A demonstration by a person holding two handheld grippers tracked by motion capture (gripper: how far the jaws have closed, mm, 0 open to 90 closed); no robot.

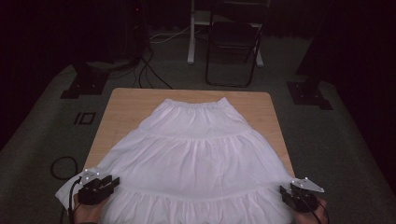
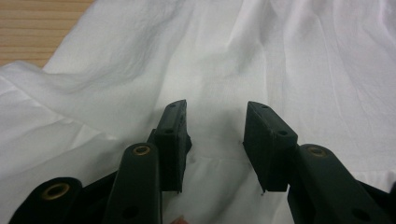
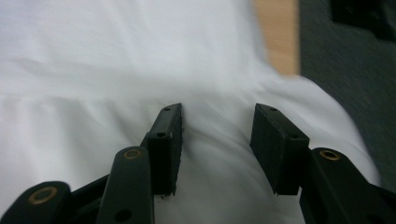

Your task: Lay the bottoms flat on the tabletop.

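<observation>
**Both grippers released over the hem of a spread skirt**

The left gripper (image 2: pixel 212 140) stands with its jaws parted above white cloth, nothing pinched between them. The right gripper (image 3: pixel 215 144) is likewise released, jaws apart over the fabric.

In the high view the left gripper (image 1: pixel 109 183) sits at the skirt's near left corner and the right gripper (image 1: pixel 286 192) at its near right corner.

The white skirt (image 1: pixel 196 154) lies flat on the wooden table (image 1: pixel 122 100). Its long axis runs away from the person, elastic waistband at the far end, wide hem at the near edge. The hem corners overhang the table's sides.

Bare wood remains beside the waistband on both sides. A folding chair (image 1: pixel 233 42) stands beyond the far edge, well apart, and a coiled cable (image 1: pixel 63 167) lies on the floor left of the table.
</observation>
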